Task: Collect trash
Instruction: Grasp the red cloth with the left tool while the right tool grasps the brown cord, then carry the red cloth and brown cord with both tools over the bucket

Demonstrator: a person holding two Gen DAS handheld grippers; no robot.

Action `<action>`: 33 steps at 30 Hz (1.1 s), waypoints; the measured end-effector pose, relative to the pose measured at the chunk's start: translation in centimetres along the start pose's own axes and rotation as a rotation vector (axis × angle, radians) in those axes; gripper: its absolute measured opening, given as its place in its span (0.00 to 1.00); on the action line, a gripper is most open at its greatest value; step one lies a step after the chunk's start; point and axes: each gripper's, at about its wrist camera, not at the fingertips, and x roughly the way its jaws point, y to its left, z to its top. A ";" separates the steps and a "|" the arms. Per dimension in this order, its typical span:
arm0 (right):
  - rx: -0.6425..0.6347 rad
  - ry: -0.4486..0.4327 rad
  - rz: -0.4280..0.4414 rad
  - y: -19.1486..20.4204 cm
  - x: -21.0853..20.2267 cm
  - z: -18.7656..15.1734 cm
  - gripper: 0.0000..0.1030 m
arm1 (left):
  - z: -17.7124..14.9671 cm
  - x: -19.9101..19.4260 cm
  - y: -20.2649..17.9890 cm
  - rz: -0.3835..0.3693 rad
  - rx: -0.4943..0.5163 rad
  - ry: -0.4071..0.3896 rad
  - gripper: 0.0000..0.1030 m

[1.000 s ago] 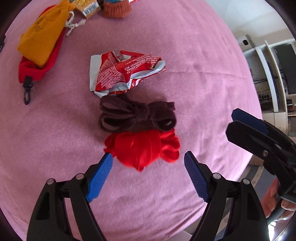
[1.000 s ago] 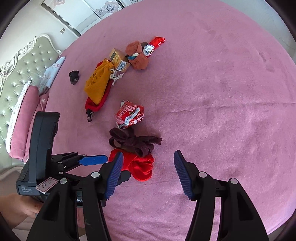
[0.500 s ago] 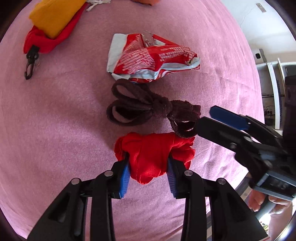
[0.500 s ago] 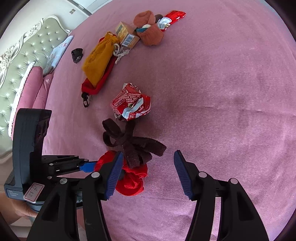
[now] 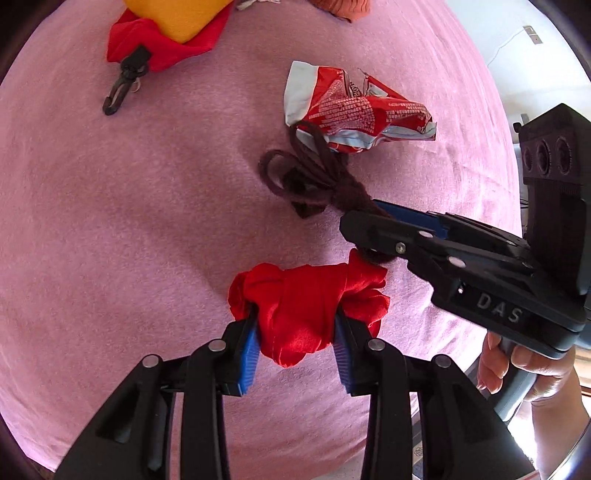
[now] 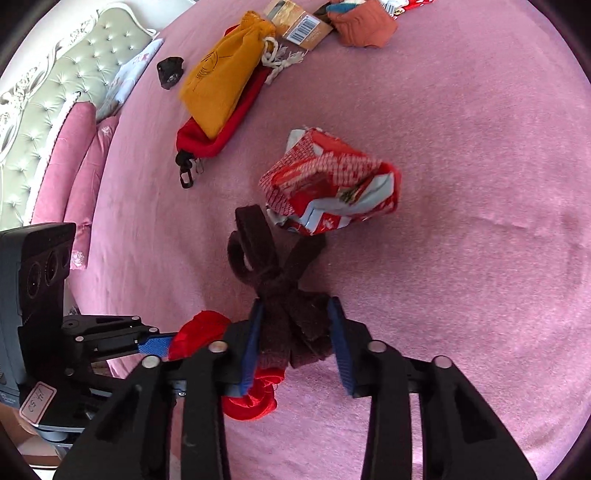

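Note:
My left gripper (image 5: 295, 343) is shut on a crumpled red satin cloth (image 5: 306, 306) on the pink bed cover; the cloth also shows in the right wrist view (image 6: 199, 328). My right gripper (image 6: 295, 343) is shut on a knotted dark brown fabric strip (image 6: 273, 280), whose loops trail away from the jaws (image 5: 310, 177). The right gripper enters the left wrist view from the right (image 5: 373, 221). A crumpled red and white snack wrapper (image 6: 332, 188) lies just beyond the brown strip, also seen in the left wrist view (image 5: 354, 110).
A yellow drawstring pouch (image 6: 225, 81) lies on a red pouch with a black clip (image 6: 221, 136). A small barcoded carton (image 6: 299, 22) and an orange-brown cloth bundle (image 6: 362, 26) lie farther back. Pink pillows and a tufted headboard (image 6: 62, 96) are at the left.
My right gripper closed on the brown strip and lifted its knotted end. My left gripper stays shut on the red cloth. Both cameras moved closer to the items.

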 end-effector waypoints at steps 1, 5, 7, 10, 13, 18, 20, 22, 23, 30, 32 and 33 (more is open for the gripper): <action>-0.002 -0.004 -0.004 0.1 -0.1 0.0 0.27 | -0.1 -0.1 0.0 -0.002 0.002 -0.001 0.34; 0.014 -0.022 -0.002 0.0 -0.9 -0.5 0.24 | -0.7 -1.0 0.5 -0.006 0.022 -0.008 0.34; 0.022 -0.036 -0.009 0.1 -1.5 -1.0 0.22 | -0.9 -1.6 0.7 -0.011 0.028 -0.014 0.34; 0.048 -0.068 -0.024 0.4 -3.0 -2.3 0.22 | -1.0 -2.4 0.2 -0.010 0.050 -0.026 0.34; 0.076 -0.108 -0.036 0.8 -4.3 -3.8 0.22 | -1.7 -3.3 -0.5 -0.008 0.085 -0.029 0.34; 0.150 -0.180 -0.046 2.3 -6.8 -7.0 0.22 | -3.2 -5.1 -2.0 -0.022 0.146 -0.045 0.34; 0.185 -0.220 -0.045 3.1 -8.1 -9.0 0.22 | -3.9 -5.8 -2.6 -0.026 0.173 -0.048 0.34; 0.221 -0.258 -0.054 3.6 -9.1 -10.8 0.22 | -4.8 -6.4 -3.1 -0.035 0.204 -0.047 0.34; 0.243 -0.277 -0.059 3.8 -9.5 -11.8 0.22 | -5.4 -6.8 -3.4 -0.040 0.228 -0.045 0.34; 0.403 -0.393 -0.109 5.2 -11.6 -19.5 0.22 | -9.5 -7.8 -5.5 -0.065 0.385 -0.013 0.34; 0.453 -0.419 -0.115 5.2 -12.2 -22.3 0.22 | -10.9 -7.6 -6.9 -0.061 0.451 0.000 0.34; 0.470 -0.425 -0.118 5.1 -12.3 -23.1 0.22 | -12.2 -7.8 -6.2 -0.063 0.470 0.007 0.34</action>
